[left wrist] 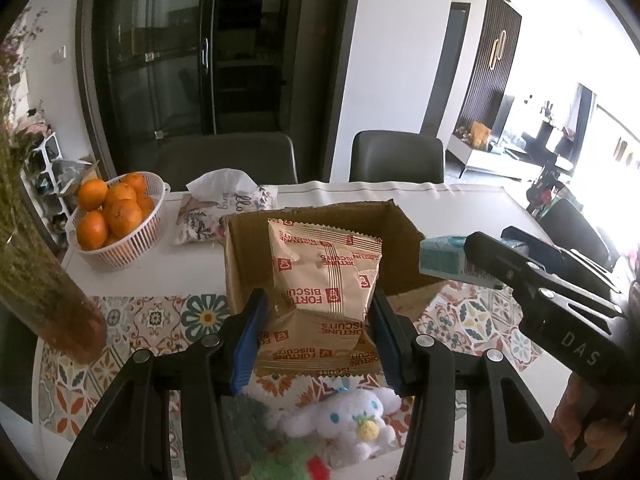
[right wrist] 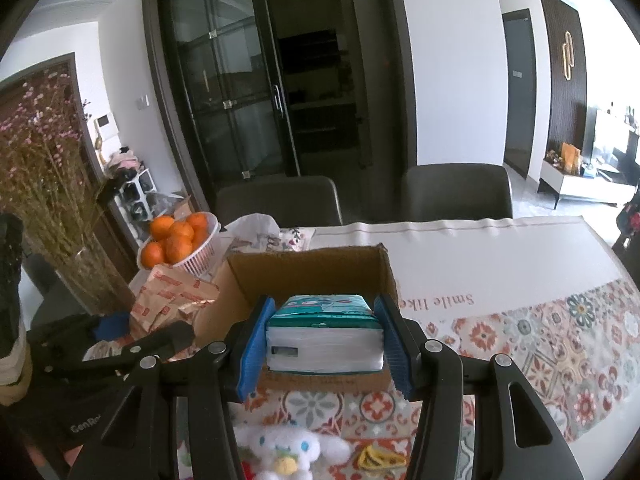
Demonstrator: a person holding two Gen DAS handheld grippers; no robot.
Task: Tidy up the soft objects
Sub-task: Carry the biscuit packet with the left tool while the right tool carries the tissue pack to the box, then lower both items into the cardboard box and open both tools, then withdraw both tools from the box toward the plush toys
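Your left hand-held gripper (left wrist: pixel 318 334) is pinching the light, crinkly biscuit pack (left wrist: pixel 324 284) mid-body; the right hand-held gripper (right wrist: pixel 324 342) is squeezing the soft tissue pack (right wrist: pixel 324 330) sideways.

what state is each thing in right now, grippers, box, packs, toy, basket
left gripper: shut on the biscuit bag
biscuit bag: held up in front of the box
right gripper: shut on the tissue pack
tissue pack: held at the box's near edge
cardboard box: open, upright
plush toy: lying on the table
orange basket: full of oranges
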